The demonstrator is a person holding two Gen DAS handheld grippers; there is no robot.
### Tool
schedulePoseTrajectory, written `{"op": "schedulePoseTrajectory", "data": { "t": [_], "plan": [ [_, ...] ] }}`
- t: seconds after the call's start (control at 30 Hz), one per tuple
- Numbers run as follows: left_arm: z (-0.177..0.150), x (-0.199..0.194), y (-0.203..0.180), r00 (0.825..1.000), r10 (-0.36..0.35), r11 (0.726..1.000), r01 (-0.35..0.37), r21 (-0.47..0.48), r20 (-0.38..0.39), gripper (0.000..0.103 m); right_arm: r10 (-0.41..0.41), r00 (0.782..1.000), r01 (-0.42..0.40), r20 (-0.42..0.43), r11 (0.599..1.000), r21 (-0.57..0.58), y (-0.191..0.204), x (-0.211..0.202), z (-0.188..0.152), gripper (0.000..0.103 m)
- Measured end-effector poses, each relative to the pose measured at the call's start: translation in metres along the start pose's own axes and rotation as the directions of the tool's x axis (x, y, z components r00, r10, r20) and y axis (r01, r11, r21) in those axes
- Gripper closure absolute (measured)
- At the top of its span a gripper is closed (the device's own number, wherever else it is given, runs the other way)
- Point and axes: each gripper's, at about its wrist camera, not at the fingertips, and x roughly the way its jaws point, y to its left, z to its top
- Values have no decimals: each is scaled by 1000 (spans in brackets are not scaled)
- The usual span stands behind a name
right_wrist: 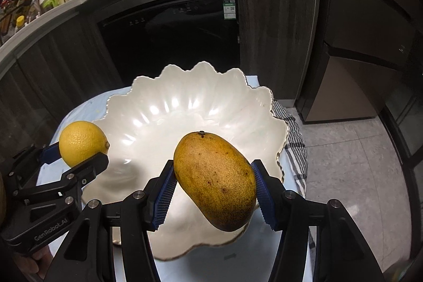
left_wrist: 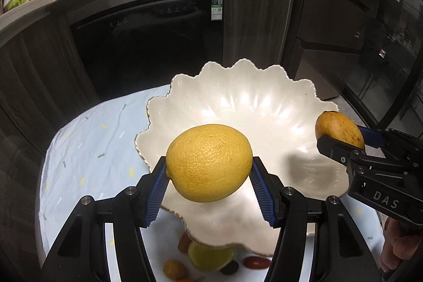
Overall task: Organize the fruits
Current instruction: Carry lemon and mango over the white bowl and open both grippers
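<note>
I've got my left gripper (left_wrist: 208,183) clamped on 1 lemon (left_wrist: 208,163), round and bright yellow with pebbled, pored skin, its 2 blue ribbed pads (left_wrist: 156,192) pressing either side, and it hangs above the near rim of the bowl (left_wrist: 238,102). My right gripper (right_wrist: 214,192) is clamped on 1 mango (right_wrist: 215,180), a smooth elongated oval, golden with brown freckles and a dark stem dot at its far tip, held tilted above the bowl's near right side. That bowl is 1 glossy white dish, shaped like an open flower with a scalloped, thin gold-edged rim, and I see nothing lying inside it. It sits on a pale blue cloth (left_wrist: 87,139), wrinkled and scattered with small coloured dashes, and a striped grey-and-white towel (right_wrist: 293,142) pokes out along its right edge. Down below the bowl's near rim in the left view, a cluster of loose fruit (left_wrist: 208,258) lies on the cloth: 1 yellow-green rounded piece plus roughly 4 small reddish, brown and dark ones, too blurred for me to name.
</note>
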Motion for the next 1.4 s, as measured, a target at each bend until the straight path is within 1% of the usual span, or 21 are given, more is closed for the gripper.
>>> {"op": "schedulePoseTrajectory", "data": {
  "t": [0.3, 0.4, 0.5, 0.7, 0.73, 0.77, 0.83, 0.87, 0.93, 1.0, 1.03, 1.07, 1.13, 1.27, 1.4],
  "plan": [
    [-3, 21, -3, 999, 5, 1000, -4, 13, -37, 43, -2, 999, 2, -37, 1000, 4, -2, 23, 1, 45],
    [-4, 23, -2, 999, 12, 1000, -11, 16, -43, 42, -5, 999, 5, -42, 1000, 6, -3, 25, -1, 45],
    [-6, 25, -3, 998, 33, 999, -32, 28, -52, 42, -9, 999, 9, -45, 1000, 3, -2, 26, -2, 45],
    [-10, 28, -2, 997, 34, 999, -31, 31, -73, 42, -28, 998, 28, -51, 1000, 0, 1, 28, -4, 44],
    [-11, 26, -3, 997, 36, 999, -34, 36, -68, 40, -31, 998, 31, -53, 1000, 2, 0, 28, -4, 44],
    [-11, 24, -4, 998, 42, 998, -40, 40, -54, 33, -31, 998, 32, -49, 999, 4, 0, 27, -4, 43],
    [-9, 18, -3, 998, 50, 998, -49, 35, -34, 23, -46, 999, 46, -29, 999, 2, -1, 23, -3, 32],
    [-8, 16, -2, 998, 53, 998, -52, 33, -28, 23, -57, 998, 57, -14, 998, 0, -1, 19, -2, 30],
    [-5, 11, -2, 998, 59, 998, -58, 33, -17, 23, -76, 997, 76, 14, 997, -1, -1, 11, 1, 18],
    [-3, 7, -1, 998, 66, 997, -66, 28, -6, 17, -94, 995, 94, 43, 996, -3, 0, 2, 4, 13],
    [-3, 3, 0, 997, 75, 997, -75, 24, 3, 13, -100, 994, 101, 52, 995, -2, 0, 0, 4, 11],
    [-2, 0, 1, 997, 82, 996, -82, 19, 13, 9, -105, 993, 105, 63, 994, 2, 0, -4, 5, 10],
    [-1, -8, 3, 996, 86, 996, -86, 9, 27, 6, -106, 992, 105, 74, 994, 6, 0, -10, 6, 8],
    [0, -19, 6, 994, 96, 995, -96, 1, 49, 3, -101, 991, 99, 87, 995, 18, 1, -18, 6, 7],
    [1, -31, 9, 992, 106, 994, -106, -6, 65, 3, -96, 990, 95, 103, 995, 17, 5, -30, 3, 7]
  ]
}}
